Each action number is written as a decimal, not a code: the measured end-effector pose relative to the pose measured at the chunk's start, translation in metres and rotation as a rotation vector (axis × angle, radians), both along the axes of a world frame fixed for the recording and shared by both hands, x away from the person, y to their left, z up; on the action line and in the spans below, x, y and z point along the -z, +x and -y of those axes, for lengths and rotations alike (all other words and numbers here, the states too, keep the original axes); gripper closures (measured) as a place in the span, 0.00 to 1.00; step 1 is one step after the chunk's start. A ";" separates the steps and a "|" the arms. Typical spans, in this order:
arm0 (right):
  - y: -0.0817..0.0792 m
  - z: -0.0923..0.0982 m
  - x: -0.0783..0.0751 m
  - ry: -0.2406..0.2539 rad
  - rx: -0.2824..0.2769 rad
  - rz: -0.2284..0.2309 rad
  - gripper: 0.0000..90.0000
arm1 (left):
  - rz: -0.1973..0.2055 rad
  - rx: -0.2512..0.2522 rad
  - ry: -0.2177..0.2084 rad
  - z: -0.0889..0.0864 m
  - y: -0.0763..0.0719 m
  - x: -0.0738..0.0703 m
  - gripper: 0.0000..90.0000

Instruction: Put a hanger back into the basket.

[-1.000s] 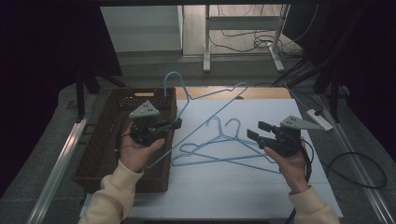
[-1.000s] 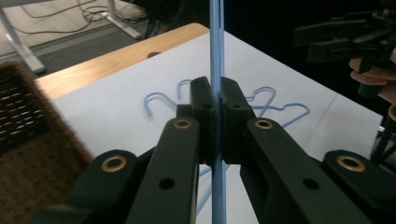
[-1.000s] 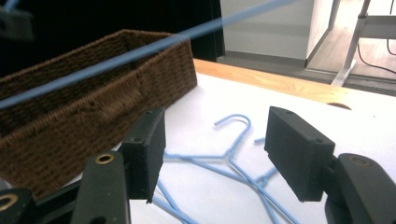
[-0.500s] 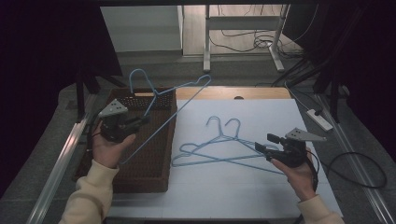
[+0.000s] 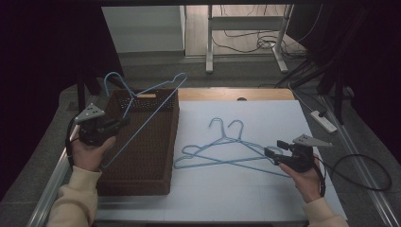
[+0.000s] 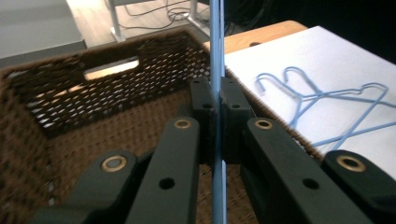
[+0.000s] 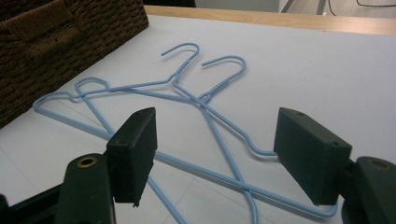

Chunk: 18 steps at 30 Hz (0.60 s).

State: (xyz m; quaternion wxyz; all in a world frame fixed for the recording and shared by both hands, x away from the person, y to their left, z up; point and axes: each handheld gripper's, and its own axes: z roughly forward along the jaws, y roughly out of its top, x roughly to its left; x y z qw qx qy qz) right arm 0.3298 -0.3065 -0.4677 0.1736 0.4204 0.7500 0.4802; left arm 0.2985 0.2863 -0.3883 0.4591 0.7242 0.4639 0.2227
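Left hand-held gripper [image 5: 118, 124] clenched on the wire of a blue hanger [image 5: 142, 111]; in the left gripper view the wire [image 6: 216, 93] runs straight up between the pressed-together pads; hanger is lifted and tilted over the brown wicker basket [image 5: 151, 177], hook [image 5: 113, 78] up beyond the far rim, lower end down toward the basket's left wall; basket interior bare, so open room below the hanger.

Right hand-held gripper [image 5: 273, 150] released, jaws spread wide; in the right gripper view the pads [image 7: 133, 151] stand either side of the wires of two blue hangers [image 7: 187, 100] lying crossed and flat on the white surface [image 5: 265, 113]; hooks point to the far side.

Basket sits at the surface's left edge, just beside the two hangers; white surface bare toward the far wooden edge [image 5: 236, 93] and near edge.
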 end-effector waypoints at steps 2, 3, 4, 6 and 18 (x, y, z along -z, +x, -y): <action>-0.001 0.002 0.001 0.001 -0.001 0.004 0.34 | -0.001 -0.010 0.005 -0.005 -0.001 0.002 0.97; -0.002 0.002 0.001 -0.001 -0.001 0.005 0.34 | -0.004 -0.014 0.009 -0.009 -0.002 0.004 0.97; -0.002 0.002 0.001 -0.005 0.000 0.006 0.34 | -0.005 -0.017 0.014 -0.013 -0.003 0.006 0.97; -0.003 0.003 0.002 -0.010 0.004 0.005 0.33 | -0.010 -0.021 0.017 -0.017 -0.003 0.008 0.97; -0.002 0.002 0.005 -0.007 0.004 -0.010 0.33 | -0.059 -0.036 0.059 -0.030 0.000 0.030 0.97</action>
